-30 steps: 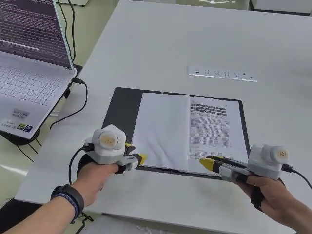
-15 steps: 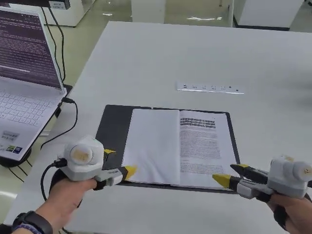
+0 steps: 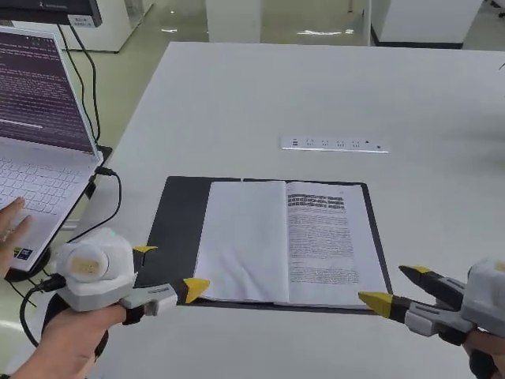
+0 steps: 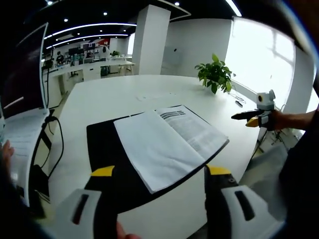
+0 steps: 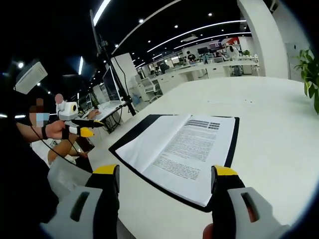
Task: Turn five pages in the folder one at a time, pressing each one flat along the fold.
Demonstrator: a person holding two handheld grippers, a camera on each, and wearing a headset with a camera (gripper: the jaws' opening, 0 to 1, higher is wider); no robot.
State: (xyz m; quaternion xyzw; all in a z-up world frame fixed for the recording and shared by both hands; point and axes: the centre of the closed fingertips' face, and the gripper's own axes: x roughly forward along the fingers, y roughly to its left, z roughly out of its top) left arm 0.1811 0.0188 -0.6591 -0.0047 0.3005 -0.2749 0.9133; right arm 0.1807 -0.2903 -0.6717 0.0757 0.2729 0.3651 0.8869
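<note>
White and broad, the table (image 3: 260, 87) carries a laptop (image 3: 31, 150) at its left edge and a power strip (image 3: 334, 144) farther back. The black folder (image 3: 180, 229) lies open and flat near the front edge, with a blank page (image 3: 241, 237) on the left of the fold (image 3: 286, 241) and a printed page (image 3: 325, 241) on the right. The left gripper (image 3: 170, 268) hovers just off the folder's lower left corner and the right gripper (image 3: 397, 287) just off its lower right corner. Both have their fingers (image 4: 102, 172) spread wide and hold nothing. The sheets look thin, light and floppy, likely to buckle or crease under a hard pinch, while the cover looks stiff enough to stay put. The best hold is probably the free lower corner of the printed page, nipped lightly near the edge so that only one sheet comes up. Pressing along the fold calls for a gentle sliding touch.
</note>
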